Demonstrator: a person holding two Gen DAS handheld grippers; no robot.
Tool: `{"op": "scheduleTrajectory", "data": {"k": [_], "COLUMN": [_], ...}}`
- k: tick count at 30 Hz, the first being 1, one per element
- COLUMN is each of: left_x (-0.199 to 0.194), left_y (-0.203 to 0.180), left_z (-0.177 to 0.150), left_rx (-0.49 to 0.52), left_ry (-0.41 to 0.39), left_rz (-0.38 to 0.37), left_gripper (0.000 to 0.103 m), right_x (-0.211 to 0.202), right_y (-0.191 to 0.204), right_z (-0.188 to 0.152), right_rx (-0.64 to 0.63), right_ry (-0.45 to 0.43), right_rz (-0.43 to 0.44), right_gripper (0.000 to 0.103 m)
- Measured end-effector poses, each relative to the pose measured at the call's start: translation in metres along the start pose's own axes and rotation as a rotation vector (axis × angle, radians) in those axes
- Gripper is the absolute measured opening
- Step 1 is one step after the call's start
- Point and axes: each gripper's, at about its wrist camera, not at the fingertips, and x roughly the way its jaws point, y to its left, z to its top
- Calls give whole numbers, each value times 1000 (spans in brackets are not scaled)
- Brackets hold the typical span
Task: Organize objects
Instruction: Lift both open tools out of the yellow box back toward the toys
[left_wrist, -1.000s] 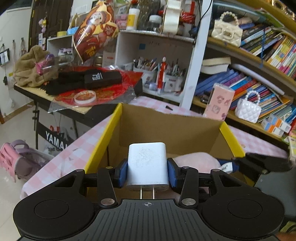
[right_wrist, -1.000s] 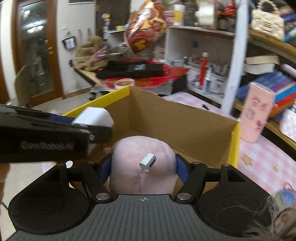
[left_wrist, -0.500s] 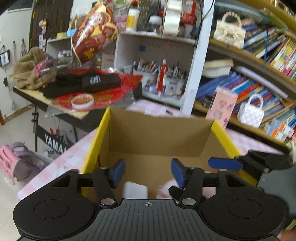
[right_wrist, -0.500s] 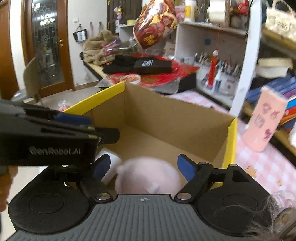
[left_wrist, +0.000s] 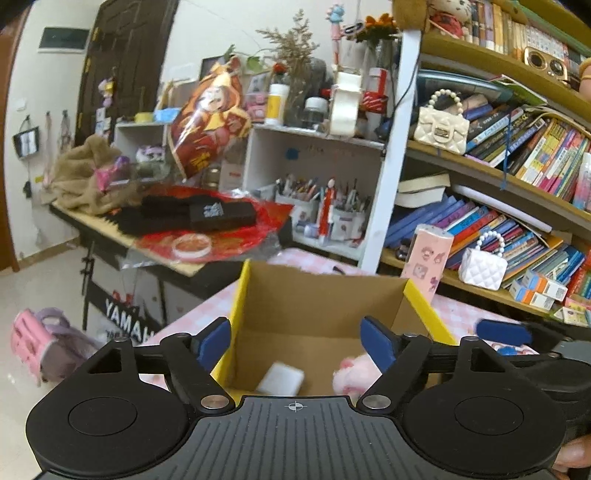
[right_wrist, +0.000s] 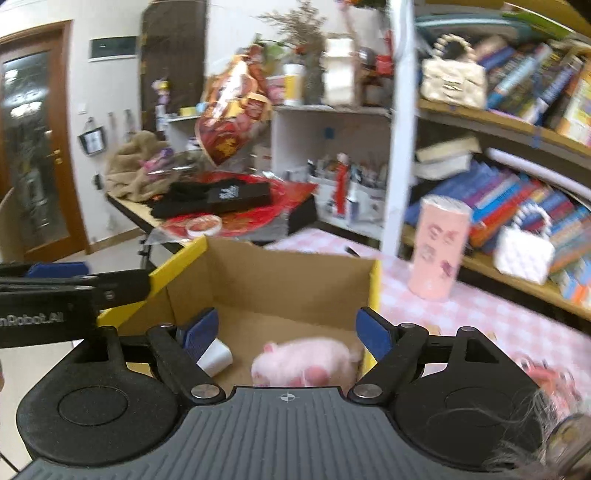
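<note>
A cluttered study with bookshelves surrounded the pink-checked table (left_wrist: 192, 314), where the box (left_wrist: 325, 295) held the charger (left_wrist: 280, 376) and plush pig (right_wrist: 306, 360). Both left gripper (left_wrist: 295, 345) and right gripper (right_wrist: 286, 332) had just been opening, jaws spread and empty. Lifting them straight clear of the box walls seemed wisest.

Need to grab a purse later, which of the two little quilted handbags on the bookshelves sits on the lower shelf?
The white quilted handbag with the pearl handle; the cream handbag with the gold clasp sits a shelf higher.
</note>
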Motion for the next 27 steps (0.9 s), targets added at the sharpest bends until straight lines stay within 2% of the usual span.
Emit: {"op": "scheduleTrajectory", "data": {"k": [10,21,27], "left_x": [-43,-85,-102], "left_y": [20,25,18], "left_z": [-42,-79,-93], "left_rx": [-21,-13,14], "left_ry": [90,162,186], "left_rz": [36,63,24], "left_gripper": [80,87,87], "right_x": [-36,-85,-105], "right_y": [26,63,69], "right_z": [-58,-105,-121], "right_rx": [70,86,89], "right_ry": [145,204,222], "right_rz": [-117,-198,-221], "right_gripper": [80,80,81]}}
